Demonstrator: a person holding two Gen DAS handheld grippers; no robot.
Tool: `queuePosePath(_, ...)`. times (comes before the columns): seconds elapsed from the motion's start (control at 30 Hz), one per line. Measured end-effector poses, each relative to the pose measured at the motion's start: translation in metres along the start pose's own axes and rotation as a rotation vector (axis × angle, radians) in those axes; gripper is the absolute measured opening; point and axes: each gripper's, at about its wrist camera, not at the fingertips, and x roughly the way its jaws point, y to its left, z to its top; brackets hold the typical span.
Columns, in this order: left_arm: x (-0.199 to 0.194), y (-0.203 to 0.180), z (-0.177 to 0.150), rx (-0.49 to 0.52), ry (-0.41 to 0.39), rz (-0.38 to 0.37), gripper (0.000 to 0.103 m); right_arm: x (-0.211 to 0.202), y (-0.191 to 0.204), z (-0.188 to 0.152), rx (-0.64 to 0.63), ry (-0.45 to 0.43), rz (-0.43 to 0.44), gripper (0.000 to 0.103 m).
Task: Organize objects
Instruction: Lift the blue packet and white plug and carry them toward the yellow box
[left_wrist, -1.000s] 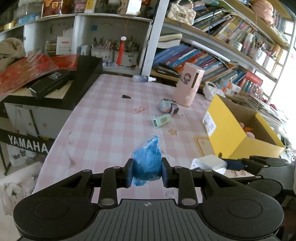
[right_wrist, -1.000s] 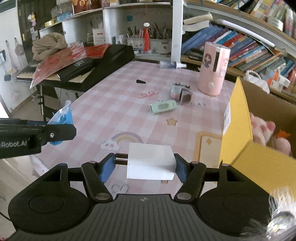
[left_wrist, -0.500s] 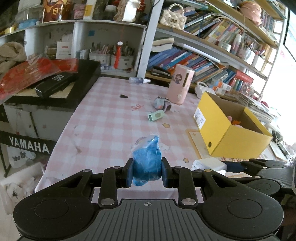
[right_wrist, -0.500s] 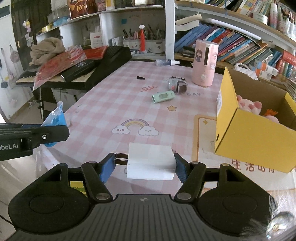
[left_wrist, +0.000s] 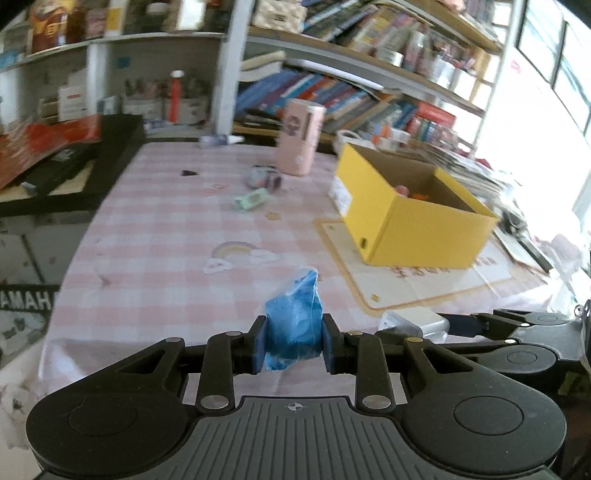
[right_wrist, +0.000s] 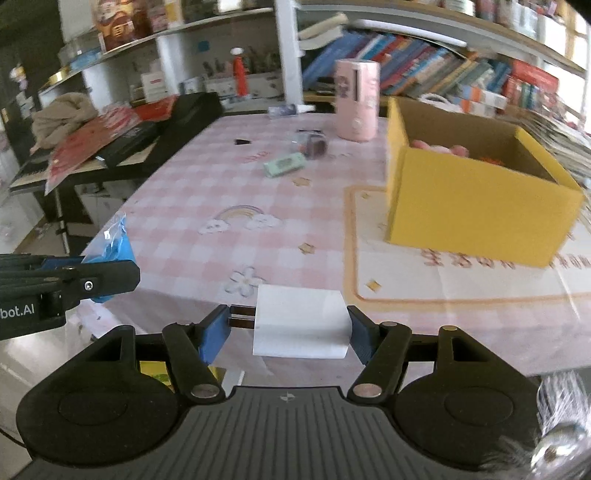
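Box (right_wrist: 476, 206) sits on table (right_wrist: 236, 192), some toys inside. Left gripper (left_wrist: 293, 341) squeezes blue bag (left_wrist: 293, 325); right gripper (right_wrist: 288, 328) squeezes white plug (right_wrist: 301, 326). Both not in yet. Green thing (right_wrist: 284, 164) waits.

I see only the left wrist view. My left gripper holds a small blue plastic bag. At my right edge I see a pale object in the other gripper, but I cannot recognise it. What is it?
Observer: A white boxy plug charger; the right gripper is shut on it, the metal prongs against one pad.
Operator: Is something inside the yellow cardboard box? I see only a blurred spot.
Observer: Yes. The right wrist view shows a pink soft toy at the back, with something orange beside it.
Operator: Does the blue bag stick out beyond my left gripper?
Observer: Yes, from the side its top rises above the fingers.
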Motion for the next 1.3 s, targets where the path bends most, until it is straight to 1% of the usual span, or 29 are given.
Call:
queuePosePath(0.37, 0.023, -0.047, 0.006, 0.115, 0.033, -0.139, 0.027, -0.028, -0.046, -0.023, 0.135, -0.009, -0.138, 0.065)
queuePosePath(0.7, 0.044, -0.088, 0.012, 0.204, 0.053, -0.235, 0.027, -0.048, -0.087, -0.037, 0.24, -0.023, -0.238, 0.065)
queuePosePath(0.93, 0.057, -0.104, 0.023, 0.224, 0.049, -0.254, 0.027, -0.05, -0.111, -0.034, 0.283, -0.029, -0.273, 0.065)
queuePosePath(1.3, 0.081, -0.121, 0.05, 0.258, 0.004, -0.26, 0.027, -0.041, -0.138, -0.007, 0.259, -0.055, -0.294, 0.064)
